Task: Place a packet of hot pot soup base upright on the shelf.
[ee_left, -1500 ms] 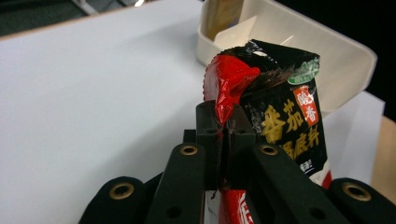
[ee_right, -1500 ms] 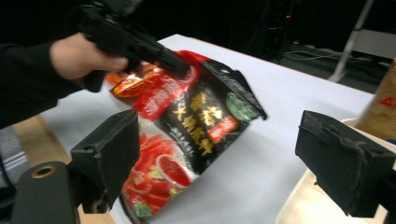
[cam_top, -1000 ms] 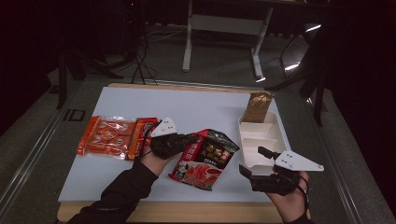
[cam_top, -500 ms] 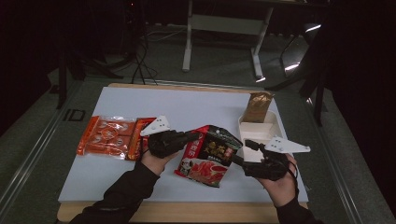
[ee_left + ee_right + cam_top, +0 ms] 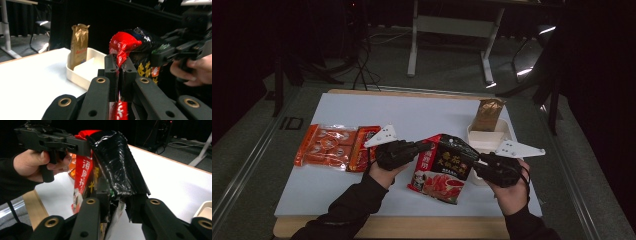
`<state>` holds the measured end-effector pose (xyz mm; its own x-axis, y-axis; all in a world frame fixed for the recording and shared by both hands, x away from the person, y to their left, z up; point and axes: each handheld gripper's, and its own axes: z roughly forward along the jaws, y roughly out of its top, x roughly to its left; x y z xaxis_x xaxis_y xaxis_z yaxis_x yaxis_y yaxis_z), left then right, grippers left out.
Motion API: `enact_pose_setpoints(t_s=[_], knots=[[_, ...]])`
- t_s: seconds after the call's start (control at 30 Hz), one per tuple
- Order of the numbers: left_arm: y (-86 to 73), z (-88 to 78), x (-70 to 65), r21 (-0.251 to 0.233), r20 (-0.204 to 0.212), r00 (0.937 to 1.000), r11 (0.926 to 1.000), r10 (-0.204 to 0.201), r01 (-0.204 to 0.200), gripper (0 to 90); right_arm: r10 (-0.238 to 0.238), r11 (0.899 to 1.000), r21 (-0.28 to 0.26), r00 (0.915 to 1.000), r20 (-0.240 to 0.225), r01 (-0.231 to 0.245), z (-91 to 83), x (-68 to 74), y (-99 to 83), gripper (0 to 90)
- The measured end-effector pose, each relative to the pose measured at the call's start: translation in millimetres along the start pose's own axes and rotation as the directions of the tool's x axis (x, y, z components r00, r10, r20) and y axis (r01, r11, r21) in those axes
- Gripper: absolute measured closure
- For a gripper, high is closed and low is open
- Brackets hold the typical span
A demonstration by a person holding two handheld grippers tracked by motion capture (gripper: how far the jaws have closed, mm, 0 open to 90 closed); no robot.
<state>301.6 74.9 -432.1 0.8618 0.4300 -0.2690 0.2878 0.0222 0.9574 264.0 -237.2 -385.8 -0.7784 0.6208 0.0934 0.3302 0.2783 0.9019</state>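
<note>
Snack bag tilted, long axis sloping toward person, top edge uppermost.

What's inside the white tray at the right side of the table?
A brown paper bag stands upright in the far end of the white tray. A divider splits the tray, and the compartment beside it looks empty. The near end is covered by the right gripper and the black-and-red packet.
</note>
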Motion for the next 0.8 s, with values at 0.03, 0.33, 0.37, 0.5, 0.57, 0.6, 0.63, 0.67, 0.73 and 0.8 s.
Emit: enact_pose_setpoints(t_s=[0.03,0.33,0.37,0.5,0.57,0.6,0.63,0.67,0.73,0.8], knots=[[-0.8,-0.3,1.3,0.001,0.012,0.9999,1.0000,-0.004,0.004,86.4,-0.001,1.000,-0.003,1.0000,-0.004,0.001,-0.5,0.4,0.1,77.3],[0.7,-3.3,0.8,0.014,0.032,0.9994,0.9999,-0.010,0.009,80.7,-0.013,1.000,-0.002,0.9999,-0.009,0.013,-4.9,2.1,6.6,78.3],[1.4,-3.7,0.8,0.014,0.038,0.9992,0.9999,-0.010,0.010,78.9,-0.015,1.000,-0.004,0.9998,-0.010,0.015,-5.7,1.7,8.0,78.3],[5.2,-6.5,1.8,0.013,0.039,0.9989,0.9996,-0.024,0.024,63.2,-0.035,0.999,-0.005,0.9994,-0.004,0.035,-7.5,1.7,13.6,78.3],[6.8,-8.2,2.6,0.022,0.036,0.9987,0.9991,-0.036,0.036,56.9,-0.036,0.999,-0.006,0.9994,-0.003,0.036,-8.6,0.5,15.7,78.3],[7.1,-8.9,2.6,0.026,0.035,0.9986,0.9989,-0.039,0.038,51.9,-0.038,0.999,-0.011,0.9993,0.001,0.038,-9.3,-0.4,16.6,78.2],[7.4,-9.3,2.3,0.038,0.028,0.9987,0.9984,-0.043,0.042,46.5,-0.033,0.999,-0.015,0.9994,-0.001,0.033,-10.0,-2.0,17.5,78.2],[7.2,-9.9,1.8,0.042,0.025,0.9988,0.9983,-0.042,0.041,41.7,-0.028,0.999,-0.015,0.9996,-0.001,0.028,-10.7,-3.7,18.5,78.2],[7.0,-11.0,1.2,0.049,0.016,0.9984,0.9974,-0.054,0.053,29.7,-0.021,1.000,-0.020,0.9998,-0.004,0.021,-12.2,-6.4,20.4,78.2],[5.8,-10.9,1.0,0.083,0.031,0.9983,0.9955,-0.048,0.046,18.5,-0.027,0.999,-0.025,0.9996,0.003,0.027,-13.8,-7.8,22.9,78.2]])
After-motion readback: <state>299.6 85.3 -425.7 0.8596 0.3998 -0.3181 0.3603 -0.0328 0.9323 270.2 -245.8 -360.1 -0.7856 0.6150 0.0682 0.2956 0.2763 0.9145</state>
